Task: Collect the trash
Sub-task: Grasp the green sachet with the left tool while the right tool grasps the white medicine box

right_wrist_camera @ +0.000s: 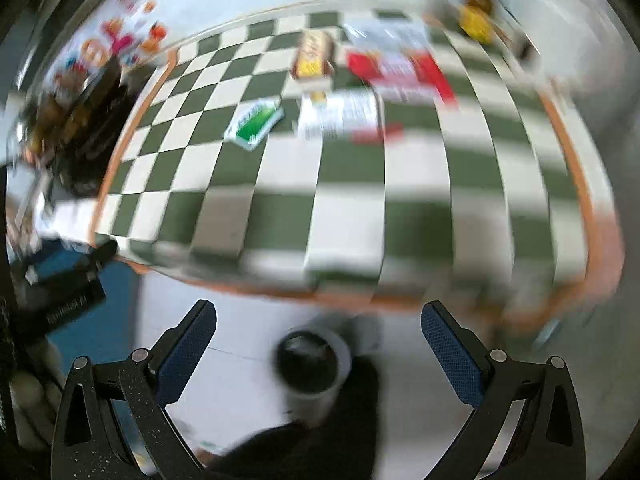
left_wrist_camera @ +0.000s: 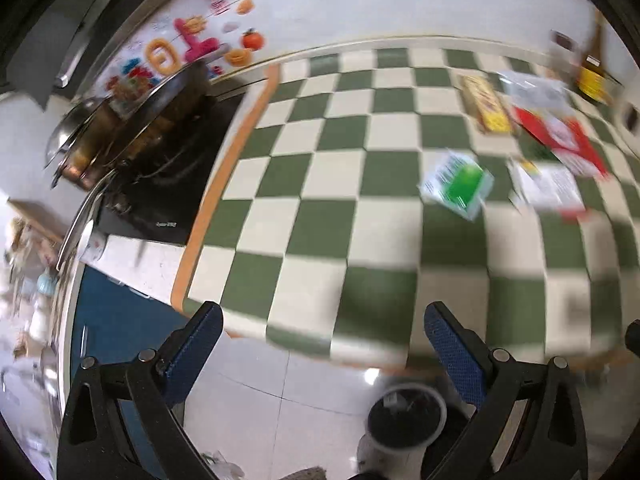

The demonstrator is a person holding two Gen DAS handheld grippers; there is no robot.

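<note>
A: Tablecloth (left_wrist_camera: 360, 208), green-and-white checked, fills both my views. Wrappers on it?

B: I log a green packet (left_wrist_camera: 458, 186) near centre; red wrapper (left_wrist_camera: 560, 136) and yellow packet (left_wrist_camera: 486, 106) beyond.

A: Bin?

B: White bin (left_wrist_camera: 406, 416) on the floor below the table edge. Left gripper (left_wrist_camera: 322, 354) and right gripper (right_wrist_camera: 318, 350): jaws wide apart, holding nothing.

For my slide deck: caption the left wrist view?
Open left hand-held gripper above checkered table strewn with a green packet; trash bin below.
</note>
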